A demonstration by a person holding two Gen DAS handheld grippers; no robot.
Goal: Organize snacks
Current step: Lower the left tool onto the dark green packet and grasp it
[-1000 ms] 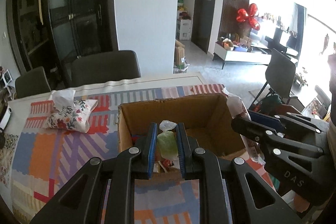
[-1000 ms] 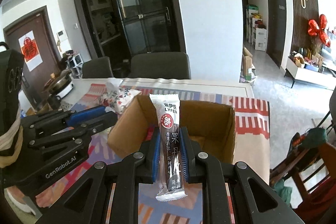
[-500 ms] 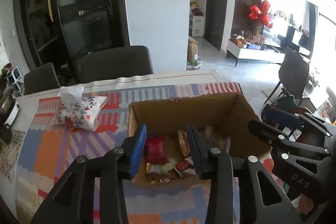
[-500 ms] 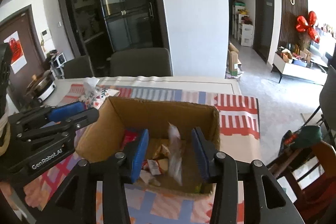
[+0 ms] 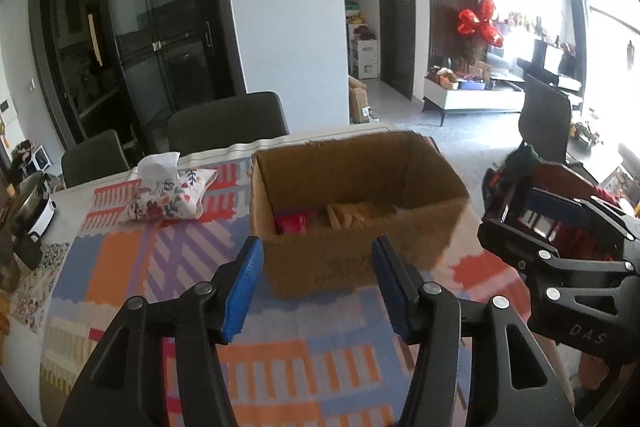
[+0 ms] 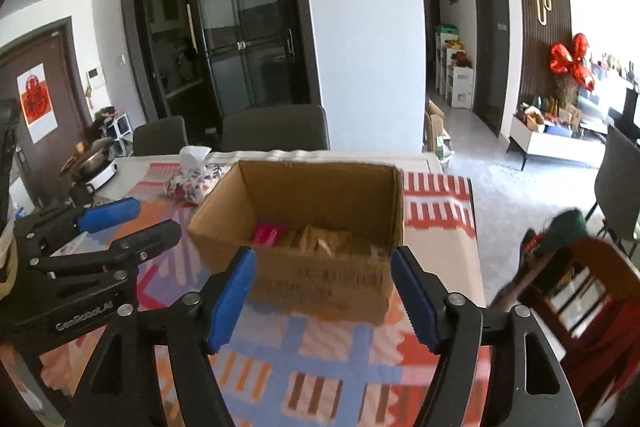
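Both of your grippers are hanging before the cardboard box [image 5: 356,211]; left gripper [image 5: 318,283] jaws are opening, nothing between them; right gripper [image 6: 324,291] jaws are opening too, likewise bare; snacks [image 6: 308,239] are lying inside the box on the patterned tablecloth [image 5: 120,267]; tissue pouch [image 5: 168,195] is sitting nearby.

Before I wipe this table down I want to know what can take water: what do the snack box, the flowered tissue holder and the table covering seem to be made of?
The snack box looks like plain brown corrugated cardboard, matte, with raw cut edges: keep it dry. The tissue holder seems to be soft printed fabric; it sags like a pillow. The table covering looks like a smooth printed sheet lying flat; whether vinyl or cloth, I can't tell.
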